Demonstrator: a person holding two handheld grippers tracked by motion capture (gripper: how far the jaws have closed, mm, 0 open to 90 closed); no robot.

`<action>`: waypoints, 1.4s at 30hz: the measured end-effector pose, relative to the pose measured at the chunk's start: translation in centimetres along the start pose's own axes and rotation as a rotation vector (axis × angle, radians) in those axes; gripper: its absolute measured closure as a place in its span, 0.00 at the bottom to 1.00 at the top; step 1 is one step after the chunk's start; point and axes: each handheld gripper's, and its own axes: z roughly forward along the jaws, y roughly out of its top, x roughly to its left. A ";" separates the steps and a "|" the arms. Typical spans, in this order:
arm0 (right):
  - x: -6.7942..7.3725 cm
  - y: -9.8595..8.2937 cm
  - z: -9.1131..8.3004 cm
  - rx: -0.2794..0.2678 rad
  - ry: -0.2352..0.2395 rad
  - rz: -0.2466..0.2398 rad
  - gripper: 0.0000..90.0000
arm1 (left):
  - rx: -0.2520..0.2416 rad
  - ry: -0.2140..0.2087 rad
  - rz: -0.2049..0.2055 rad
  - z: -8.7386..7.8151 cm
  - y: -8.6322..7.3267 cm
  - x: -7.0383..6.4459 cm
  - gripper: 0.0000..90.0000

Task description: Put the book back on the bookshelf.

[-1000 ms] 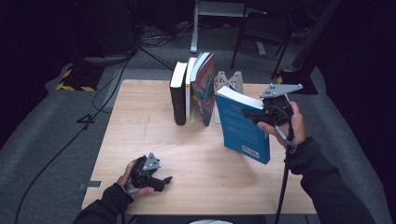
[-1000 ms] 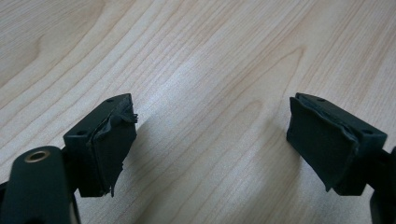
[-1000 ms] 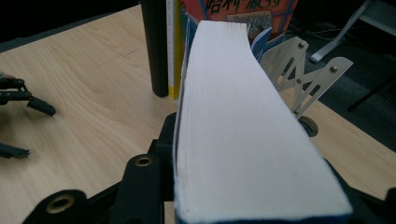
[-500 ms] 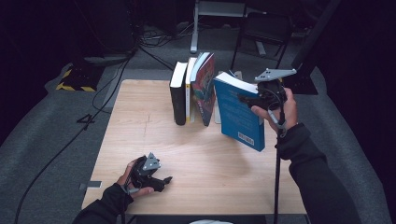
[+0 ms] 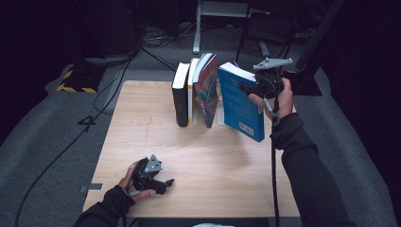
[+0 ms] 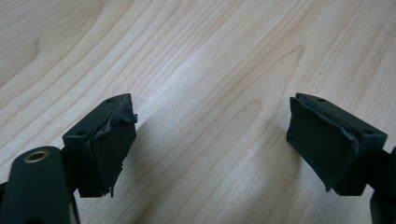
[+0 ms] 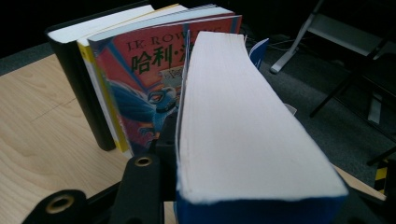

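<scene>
Wooden tabletop (image 5: 142,118) seen from above, dark floor w/ cables around it. Right gripper (image 5: 250,88) holds a thick blue paperback (image 5: 240,105), jaws clamped on its upper edge; the book is tilted, its lower corner over the tabletop's right side, whether it touches the wood can't be told. In the right gripper view the blue paperback's (image 7: 243,140) white page edges run away from the camera btwn the jaws. Just left of it, three books stand in a row at the tabletop's far edge: a black book (image 5: 180,97), a thin yellow-spined book (image 5: 191,90), and a colourful Harry Potter book (image 5: 206,90) w/ Chinese title, leaning. Left gripper (image 5: 163,182) rests on the tabletop near the front-left; in the left gripper view its jaws stand wide apart, nothing btwn them but bare wood.
</scene>
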 end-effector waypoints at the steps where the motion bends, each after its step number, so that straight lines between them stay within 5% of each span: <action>1: -0.1 0.1 0.3 -0.002 -0.008 0.004 0.67 | 0.000 0.000 0.000 0.0 0.0 0.0 0.17; 16: -1.8 1.8 3.8 -0.022 -0.075 0.078 0.66 | 0.001 -0.008 0.007 0.0 0.0 0.1 0.17; 25: -1.9 1.2 6.2 -0.020 -0.099 0.106 0.66 | 0.001 -0.007 0.009 0.0 0.0 0.0 0.17; 42: -1.8 -2.5 4.4 -0.065 -0.062 0.125 0.66 | 0.001 -0.013 0.009 0.1 0.1 0.1 0.17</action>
